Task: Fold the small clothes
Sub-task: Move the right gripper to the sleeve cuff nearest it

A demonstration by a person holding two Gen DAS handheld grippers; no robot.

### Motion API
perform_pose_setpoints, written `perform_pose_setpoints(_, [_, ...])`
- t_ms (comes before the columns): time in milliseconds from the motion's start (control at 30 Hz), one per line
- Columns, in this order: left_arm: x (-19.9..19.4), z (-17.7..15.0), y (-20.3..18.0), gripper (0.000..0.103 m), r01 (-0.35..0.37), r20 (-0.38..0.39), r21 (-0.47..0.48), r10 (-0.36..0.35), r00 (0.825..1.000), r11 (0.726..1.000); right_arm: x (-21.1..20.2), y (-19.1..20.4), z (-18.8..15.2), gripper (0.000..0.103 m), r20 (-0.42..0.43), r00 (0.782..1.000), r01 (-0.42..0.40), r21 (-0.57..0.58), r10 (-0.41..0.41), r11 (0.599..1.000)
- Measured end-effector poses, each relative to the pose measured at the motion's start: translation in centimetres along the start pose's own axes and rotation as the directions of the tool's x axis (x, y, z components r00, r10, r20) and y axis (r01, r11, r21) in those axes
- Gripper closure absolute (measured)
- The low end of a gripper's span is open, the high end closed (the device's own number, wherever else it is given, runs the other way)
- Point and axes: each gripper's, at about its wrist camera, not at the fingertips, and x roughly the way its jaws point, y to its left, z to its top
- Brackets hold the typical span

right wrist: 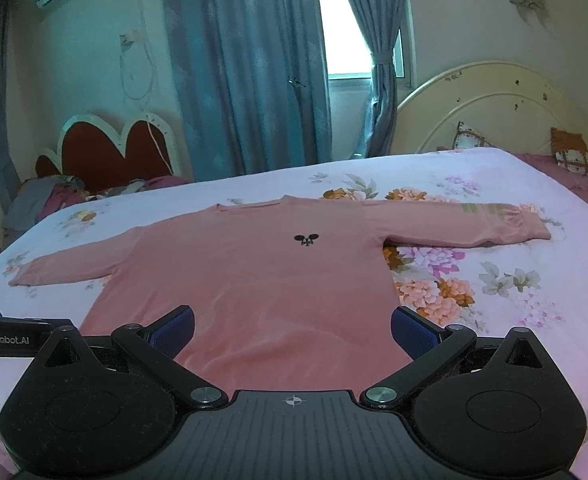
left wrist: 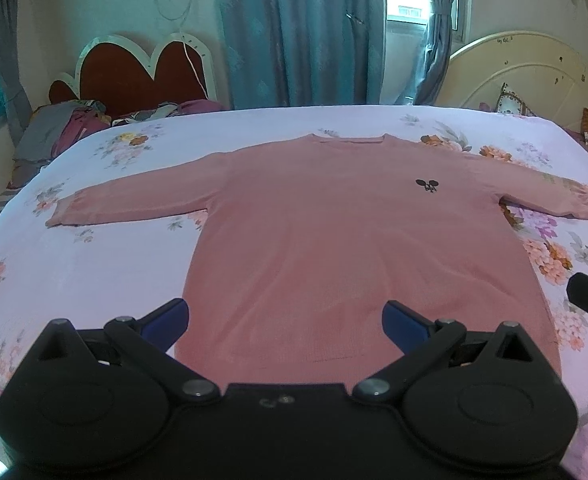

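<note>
Pink top (left wrist: 334,248) is laid flat on floral sheet (left wrist: 93,280), sleeves spread out to both sides, neck at far end, hem nearest both tongs. Left gripper (left wrist: 285,318) is held w/ jaws wide, nothing gripped, over hem's left part. Right gripper (right wrist: 292,326) likewise wide & empty, over hem's right part. Small black logo (right wrist: 306,239) is seen ahead of right gripper.

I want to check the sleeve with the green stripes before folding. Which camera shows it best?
The right wrist view: the striped sleeve lies whole on the bedspread, its green bands plain to see. In the left wrist view the same sleeve sits at the frame's edge, squeezed, its stripes faint.
</note>
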Motion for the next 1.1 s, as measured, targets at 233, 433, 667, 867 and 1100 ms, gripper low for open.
perform_pose_setpoints(233, [3.6, 2.4, 0.0, 0.000, 0.010, -0.011, 0.029, -0.009, 1.000, 1.000, 3.8, -0.7, 1.0, 0.000, -0.025, 0.999, 0.045, 0.019, -0.044, 0.999])
perform_pose_setpoints(433, [7.3, 4.8, 0.6, 0.000, 0.032, -0.027, 0.044, -0.031, 0.999, 0.999, 7.1, -1.2, 2.4, 0.000, -0.037, 0.994, 0.102, 0.053, -0.100, 0.993])
perform_pose_setpoints(667, [11.5, 7.2, 1.5, 0.001, 0.042, -0.044, 0.048, -0.040, 0.998, 0.998, 11.1, -1.8, 4.0, 0.000, -0.055, 0.984, 0.175, 0.074, -0.172, 0.982])
perform_pose_setpoints(867, [14.5, 8.7, 1.5, 0.000, 0.033, -0.047, 0.053, -0.030, 0.998, 0.998, 13.0, -3.1, 4.8, 0.000, -0.063, 0.973, 0.228, 0.079, -0.224, 0.970])
perform_pose_setpoints(1100, [17.5, 10.2, 0.8, 0.000, 0.036, -0.064, 0.007, -0.036, 0.997, 0.999, 15.6, -6.7, 5.8, 0.000, -0.071, 0.965, 0.257, 0.091, -0.251, 0.962])
